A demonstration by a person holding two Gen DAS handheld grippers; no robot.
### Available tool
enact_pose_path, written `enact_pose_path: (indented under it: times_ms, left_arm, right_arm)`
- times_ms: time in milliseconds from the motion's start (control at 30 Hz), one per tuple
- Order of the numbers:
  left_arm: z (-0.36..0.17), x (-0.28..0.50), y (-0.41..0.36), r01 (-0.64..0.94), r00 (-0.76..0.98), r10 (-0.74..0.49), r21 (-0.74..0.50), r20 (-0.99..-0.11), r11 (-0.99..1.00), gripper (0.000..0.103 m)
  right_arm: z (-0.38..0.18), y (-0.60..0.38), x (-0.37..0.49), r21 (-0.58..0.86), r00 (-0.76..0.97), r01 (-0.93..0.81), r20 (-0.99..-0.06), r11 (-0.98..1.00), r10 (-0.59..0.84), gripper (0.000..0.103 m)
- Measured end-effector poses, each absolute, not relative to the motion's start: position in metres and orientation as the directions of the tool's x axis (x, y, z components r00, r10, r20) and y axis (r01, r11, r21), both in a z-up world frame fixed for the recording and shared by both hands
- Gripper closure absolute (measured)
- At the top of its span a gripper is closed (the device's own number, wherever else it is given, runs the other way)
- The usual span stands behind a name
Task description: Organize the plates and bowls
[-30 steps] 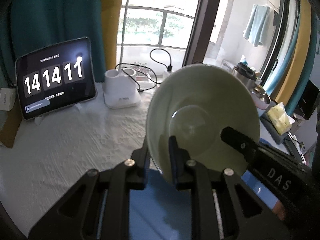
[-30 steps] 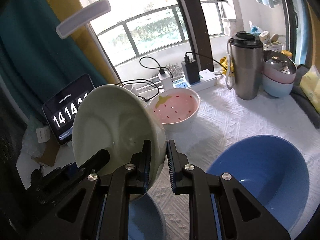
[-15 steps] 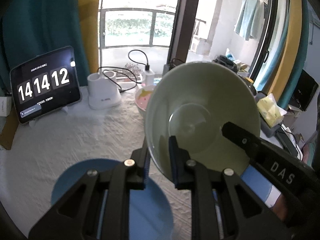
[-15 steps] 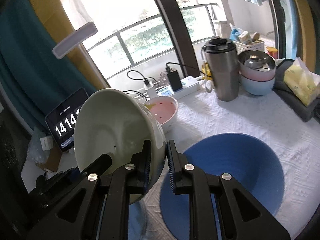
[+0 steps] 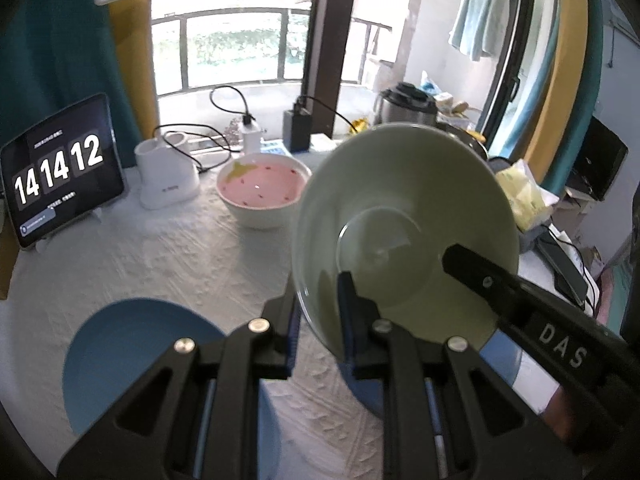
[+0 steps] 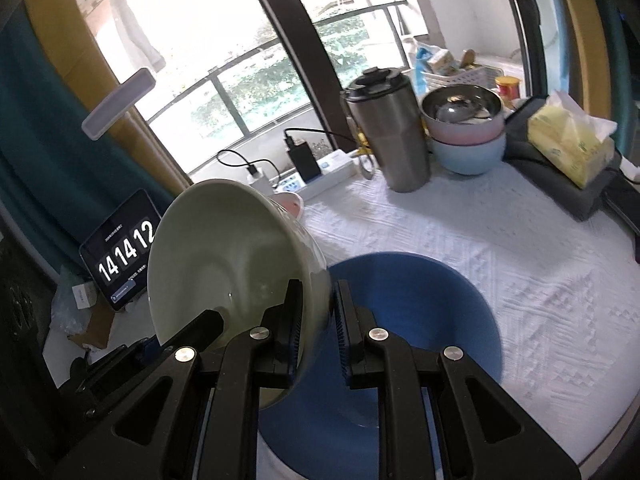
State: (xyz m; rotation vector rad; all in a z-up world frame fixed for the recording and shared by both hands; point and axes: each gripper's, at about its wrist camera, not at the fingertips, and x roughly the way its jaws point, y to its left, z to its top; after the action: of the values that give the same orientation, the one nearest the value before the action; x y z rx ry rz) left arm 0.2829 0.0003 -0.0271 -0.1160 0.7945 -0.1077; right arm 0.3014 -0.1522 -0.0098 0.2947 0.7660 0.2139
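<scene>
Left wrist view: the left gripper (image 5: pixel 318 312) is clamped narrowly on the near rim of the green bowl (image 5: pixel 404 228), which is held tilted above the surface (image 5: pixel 160 256) with its inside facing the camera. The right gripper (image 5: pixel 472 268) enters from the right of the green bowl and grips its opposite rim. A blue plate (image 5: pixel 132 356) lies on the surface left of the green bowl. A pink bowl (image 5: pixel 262 192) stands behind the green bowl, with a tablet clock (image 5: pixel 60 176) farther left.

Right wrist view: the right gripper (image 6: pixel 316 312) is closed narrowly on the green bowl (image 6: pixel 224 256) rim. A large blue bowl (image 6: pixel 416 340) rests on the surface (image 6: pixel 520 256) directly right of and below the green bowl; the left view shows only its edge. A steel tumbler (image 6: pixel 390 132) and stacked bowls (image 6: pixel 466 136) stand behind the green bowl to the right. The blue plate is not visible here.
</scene>
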Motion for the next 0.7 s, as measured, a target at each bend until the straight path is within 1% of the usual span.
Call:
enact_pose_path:
  times_ms: [433,700]
  left_arm:
    - [-0.045,0.278,-0.028,0.085,0.657,-0.149,-0.124,-0.739,0.989,0.085]
    - [-0.060,0.277,-0.038,0.092,0.619,-0.143,-0.110,-0.772,0.990,0.085]
  right_arm:
    - [-0.028,-0.178,0.294,0.331,0.678,-0.041,-0.684,0.943,0.269,0.086]
    - [-0.041,-0.185,0.292,0.307,0.634,-0.021,-0.731,0.951,0.250,0.085]
